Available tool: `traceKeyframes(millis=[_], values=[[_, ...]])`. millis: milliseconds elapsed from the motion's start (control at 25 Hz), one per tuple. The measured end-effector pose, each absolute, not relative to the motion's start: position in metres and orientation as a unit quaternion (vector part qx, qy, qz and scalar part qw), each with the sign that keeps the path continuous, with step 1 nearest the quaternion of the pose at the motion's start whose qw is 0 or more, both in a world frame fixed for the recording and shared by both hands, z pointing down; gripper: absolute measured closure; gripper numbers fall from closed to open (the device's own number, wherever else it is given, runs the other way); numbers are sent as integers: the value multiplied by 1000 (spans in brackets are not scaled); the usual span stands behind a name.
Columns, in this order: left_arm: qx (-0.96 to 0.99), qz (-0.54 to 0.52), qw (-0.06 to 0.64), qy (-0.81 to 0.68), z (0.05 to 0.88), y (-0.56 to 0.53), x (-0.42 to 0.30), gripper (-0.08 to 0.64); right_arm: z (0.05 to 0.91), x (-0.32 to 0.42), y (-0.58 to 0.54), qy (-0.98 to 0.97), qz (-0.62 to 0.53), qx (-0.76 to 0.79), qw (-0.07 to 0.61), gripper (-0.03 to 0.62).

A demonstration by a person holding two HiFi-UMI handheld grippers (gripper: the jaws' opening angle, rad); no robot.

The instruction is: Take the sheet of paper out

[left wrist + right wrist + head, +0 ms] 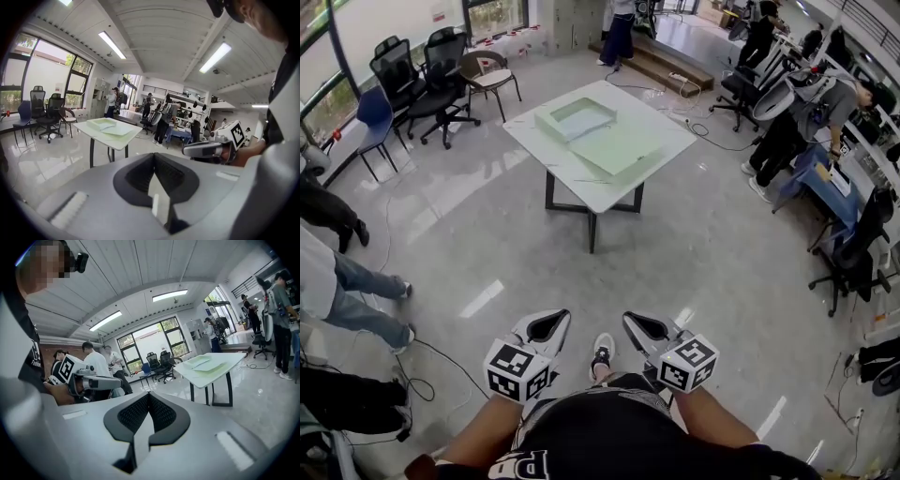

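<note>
Glossy floor, apparently matt sheet

Open-plan office: swivel chairs, desks, strip lights, a white table.

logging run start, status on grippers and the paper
Left gripper and right gripper shut, empty, at waist. Paper tray on table ahead, untouched. Nothing on the path.

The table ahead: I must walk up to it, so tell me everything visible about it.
The table has a square white top on dark legs and stands on the glossy grey floor, some way ahead of the person. On it lie a shallow pale green tray and, against it, a flat pale green panel.
</note>
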State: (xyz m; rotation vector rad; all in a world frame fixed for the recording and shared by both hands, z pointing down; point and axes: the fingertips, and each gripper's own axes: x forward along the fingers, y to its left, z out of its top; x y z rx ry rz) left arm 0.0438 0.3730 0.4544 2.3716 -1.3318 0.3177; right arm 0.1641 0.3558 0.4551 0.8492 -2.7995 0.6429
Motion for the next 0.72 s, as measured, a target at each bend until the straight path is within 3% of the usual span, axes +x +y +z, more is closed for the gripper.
traceKeyframes(millis=[720], values=[[855,131,162,-475,436,201,76,502,445,182,186,-943,188,266,71,592]])
